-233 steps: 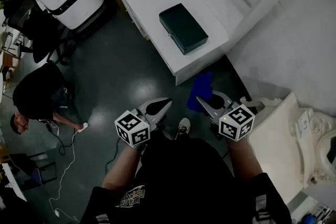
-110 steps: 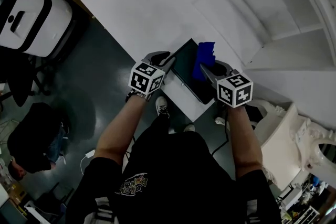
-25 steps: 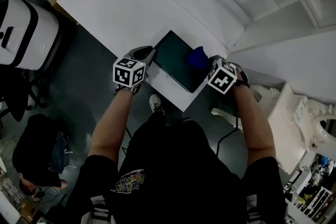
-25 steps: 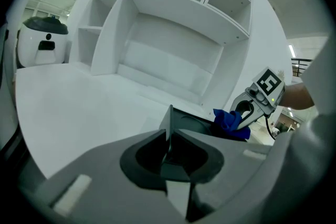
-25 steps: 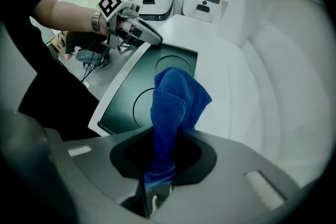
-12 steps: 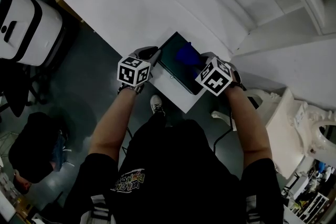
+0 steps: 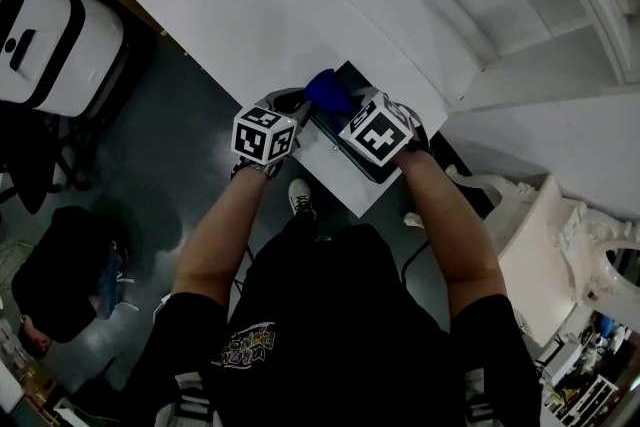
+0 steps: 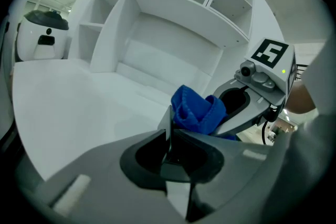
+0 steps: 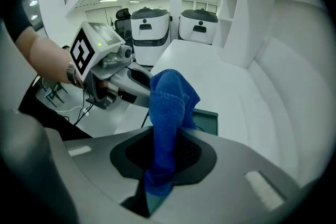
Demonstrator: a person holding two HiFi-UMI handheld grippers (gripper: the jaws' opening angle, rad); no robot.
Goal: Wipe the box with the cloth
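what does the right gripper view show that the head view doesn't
Only the right gripper view shows the right gripper's jaws closed on the blue cloth, which runs down between them. Only the head view shows the person's forearms, a shoe and the dark floor beside the white table. Both show the blue cloth, the dark green box, the left gripper close by and the white table.
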